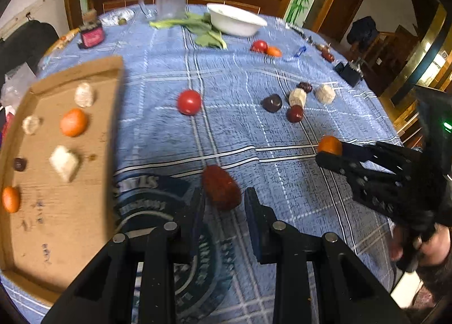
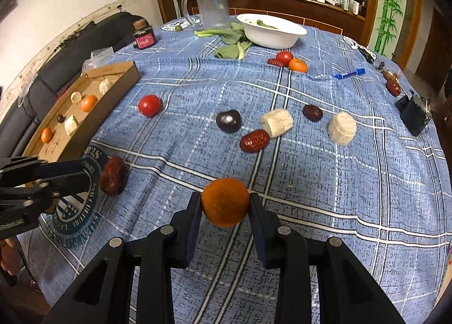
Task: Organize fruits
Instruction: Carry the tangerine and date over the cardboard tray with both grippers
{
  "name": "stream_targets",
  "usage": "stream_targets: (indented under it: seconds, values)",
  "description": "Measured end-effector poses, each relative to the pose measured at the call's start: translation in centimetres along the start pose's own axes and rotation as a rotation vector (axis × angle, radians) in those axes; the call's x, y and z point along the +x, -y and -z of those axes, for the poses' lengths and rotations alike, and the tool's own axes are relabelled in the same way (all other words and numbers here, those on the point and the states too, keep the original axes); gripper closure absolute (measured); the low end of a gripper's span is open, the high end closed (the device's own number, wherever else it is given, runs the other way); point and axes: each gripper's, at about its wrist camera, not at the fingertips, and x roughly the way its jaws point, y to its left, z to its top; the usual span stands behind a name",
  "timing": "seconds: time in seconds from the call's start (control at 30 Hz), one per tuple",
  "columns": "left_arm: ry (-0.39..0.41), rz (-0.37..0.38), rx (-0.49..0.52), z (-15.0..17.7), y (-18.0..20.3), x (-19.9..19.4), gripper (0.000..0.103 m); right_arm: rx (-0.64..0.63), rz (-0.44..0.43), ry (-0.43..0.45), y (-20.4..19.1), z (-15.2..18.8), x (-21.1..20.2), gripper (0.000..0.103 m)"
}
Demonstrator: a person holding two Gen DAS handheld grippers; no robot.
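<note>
My right gripper is shut on an orange mandarin just above the blue checked cloth; it also shows in the left wrist view. My left gripper is open, its jaws on either side of a dark red date lying on the cloth, also seen in the right wrist view. A cardboard tray at the left holds mandarins, white chunks and a dark fruit. A red tomato lies mid-table.
A cluster of dates, a chestnut and white chunks lies mid-right. A white bowl, greens, a glass jug, another tomato and mandarin, a blue pen and a black box stand farther back.
</note>
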Motion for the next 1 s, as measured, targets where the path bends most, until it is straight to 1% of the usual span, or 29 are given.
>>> stream_targets:
  seconds: [0.2,0.23,0.3,0.4,0.43,0.5,0.57,0.63,0.73,0.83,1.0]
  values:
    - [-0.049,-0.030,-0.005,0.0,0.7,3.1,0.075,0.028,0.004,-0.019,1.3,1.2,0.0,0.067]
    - [-0.027,-0.036,-0.003,0.1,0.8,3.1,0.075,0.030,0.003,-0.020,1.4,1.3,0.0,0.067]
    - [-0.011,-0.049,0.000,0.0,0.9,3.3,0.077,0.033,0.001,-0.019,1.6,1.6,-0.1,0.067]
    - [-0.005,-0.042,-0.019,-0.3,0.7,3.3,0.077,0.035,-0.002,-0.016,1.7,1.8,-0.1,0.067]
    - [-0.011,-0.037,-0.029,-0.3,0.6,3.3,0.077,0.036,-0.004,-0.016,1.8,1.8,-0.1,0.067]
    - [-0.021,-0.004,-0.059,-0.4,0.5,2.9,0.077,0.043,-0.010,-0.017,2.0,1.8,-0.1,0.067]
    - [-0.014,0.016,-0.069,-0.6,0.8,2.5,0.077,0.043,-0.011,-0.012,2.1,1.9,-0.2,0.067]
    - [-0.014,0.005,-0.070,-0.9,1.0,2.7,0.076,0.042,-0.013,-0.013,2.1,1.8,-0.1,0.067]
    - [-0.039,-0.007,-0.090,-1.2,0.9,3.6,0.074,0.036,-0.016,-0.015,2.2,1.8,-0.1,0.067]
    - [-0.026,-0.011,-0.097,-1.2,0.7,3.9,0.075,0.029,-0.016,-0.012,2.2,1.8,-0.1,0.067]
    - [-0.008,-0.048,-0.054,-1.0,1.2,4.0,0.077,0.023,-0.020,-0.017,2.2,1.8,0.2,0.067]
